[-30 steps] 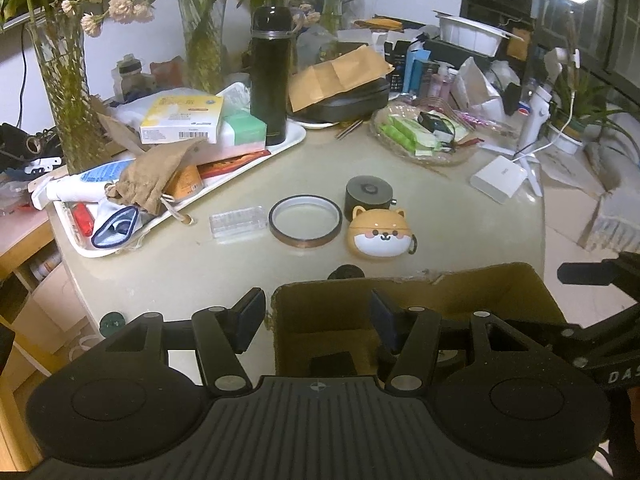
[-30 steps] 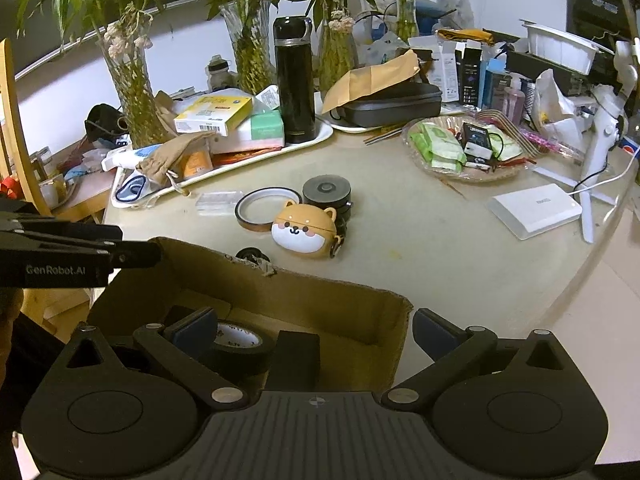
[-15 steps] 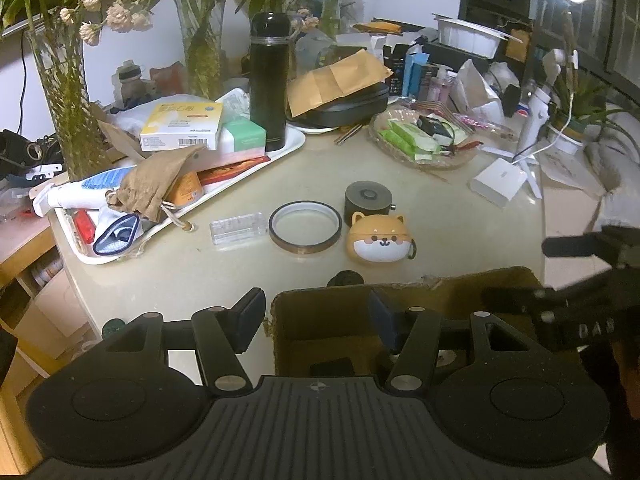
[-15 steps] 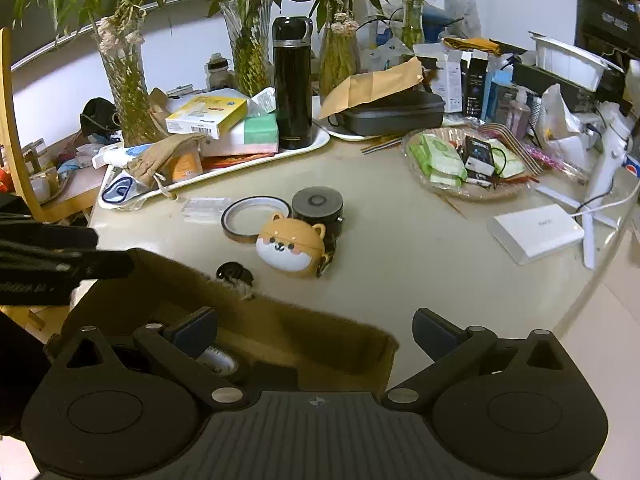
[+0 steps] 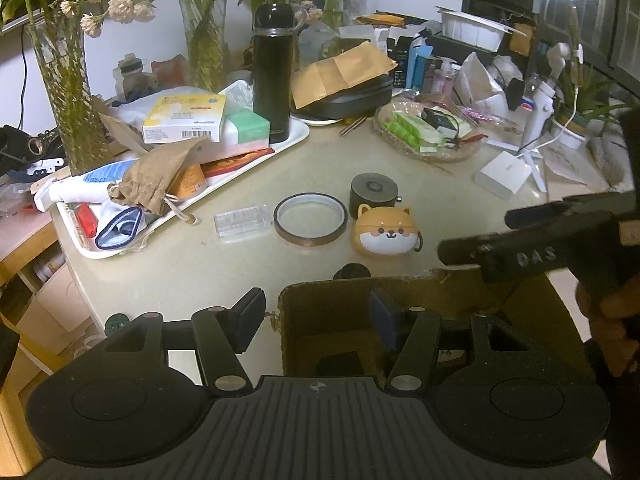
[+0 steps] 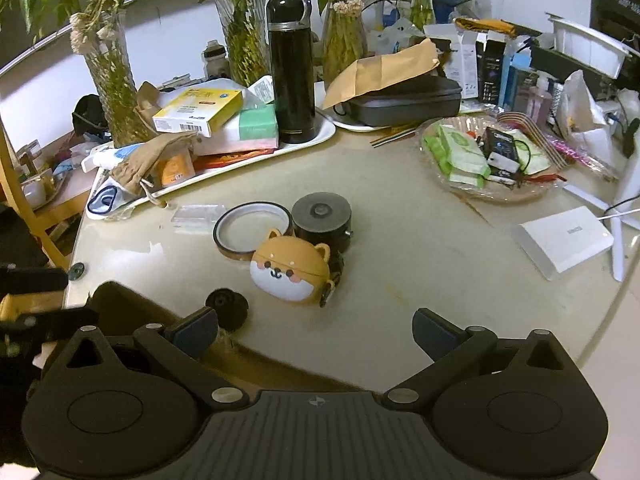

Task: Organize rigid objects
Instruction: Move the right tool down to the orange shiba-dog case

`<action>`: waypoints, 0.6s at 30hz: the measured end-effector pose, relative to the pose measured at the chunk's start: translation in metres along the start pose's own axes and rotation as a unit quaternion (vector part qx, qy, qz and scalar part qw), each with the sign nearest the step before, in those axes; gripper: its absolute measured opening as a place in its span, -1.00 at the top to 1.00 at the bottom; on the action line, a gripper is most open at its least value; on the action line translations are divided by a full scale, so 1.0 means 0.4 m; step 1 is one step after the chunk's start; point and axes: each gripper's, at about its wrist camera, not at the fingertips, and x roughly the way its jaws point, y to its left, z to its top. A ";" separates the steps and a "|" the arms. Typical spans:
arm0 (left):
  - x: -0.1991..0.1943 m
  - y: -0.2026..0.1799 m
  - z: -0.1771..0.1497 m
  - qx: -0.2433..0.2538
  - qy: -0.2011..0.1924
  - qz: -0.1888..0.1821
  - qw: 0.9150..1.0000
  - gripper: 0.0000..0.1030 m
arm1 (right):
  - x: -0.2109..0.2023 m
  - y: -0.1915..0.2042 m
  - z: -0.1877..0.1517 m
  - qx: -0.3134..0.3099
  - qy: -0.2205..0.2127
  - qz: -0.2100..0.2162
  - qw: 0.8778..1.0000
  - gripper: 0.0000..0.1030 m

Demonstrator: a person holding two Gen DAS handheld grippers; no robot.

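In the left wrist view, your left claw [image 5: 316, 320] fills the lower centre. Its two pads straddle the left wall of the brown cardboard box [image 5: 352, 292]: one pad outside, one inside. Whether they actually press the wall is hard to tell here; likely you are steadying the box so it stays put while things are dropped in. Beyond the box, mid-frame on the pale worktop [image 5: 432, 200], lie the loose things to be sorted: a clear plastic case [image 5: 241, 224], a ring of tape [image 5: 310, 226], a dark round puck [image 5: 374, 196] and a dog-shaped case [image 5: 387, 235]. Your right claw shows as a dark bar at the right edge.

In the right wrist view, your right claw [image 6: 316, 332] sits at the bottom with its jaws wide apart and nothing between them. It points at the dog-shaped case [image 6: 290, 274], just above centre, which looks like the next pick. A small black knob [image 6: 227, 307] lies beside the box's rim at lower left.
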 end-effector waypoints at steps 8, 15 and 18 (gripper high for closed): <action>0.002 0.007 -0.003 0.000 0.005 0.006 1.000 -0.10 | 0.060 0.013 0.034 0.006 0.023 0.002 1.000 -0.99; 0.005 0.021 -0.003 -0.005 0.008 0.009 1.000 -0.10 | 0.117 0.017 0.066 0.033 0.049 -0.012 0.998 -1.00; 0.005 0.025 -0.006 -0.005 0.010 0.010 1.000 -0.10 | 0.143 0.018 0.076 0.047 0.059 -0.011 0.997 -1.00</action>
